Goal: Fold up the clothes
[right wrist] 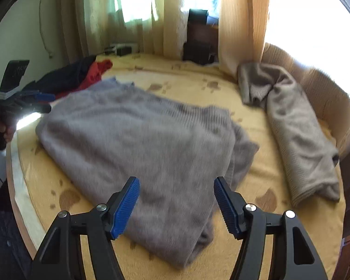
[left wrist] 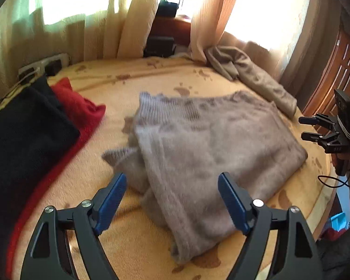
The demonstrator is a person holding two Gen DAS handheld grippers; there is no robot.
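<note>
Both jaws wide, empty: left gripper (left wrist: 171, 200), right gripper (right wrist: 176, 204). Grey sweater (left wrist: 205, 144) half-folded mid-bed (left wrist: 133, 245). Risk: loose sleeve (left wrist: 123, 161) near left edge stays out; fuzzy knit slips, fold skews.

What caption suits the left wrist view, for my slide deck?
Open left gripper above a folded grey sweater on the yellow bedspread.

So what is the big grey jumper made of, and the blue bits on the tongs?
The grey jumper looks like soft knitted wool or a wool-like yarn: it has ribbed edges and a fuzzy, matte surface, though blur hides the stitches. The blue pads on the tongs look like rubber or soft plastic, matte with fine ridges for grip. The black arms seem to be hard plastic.
</note>
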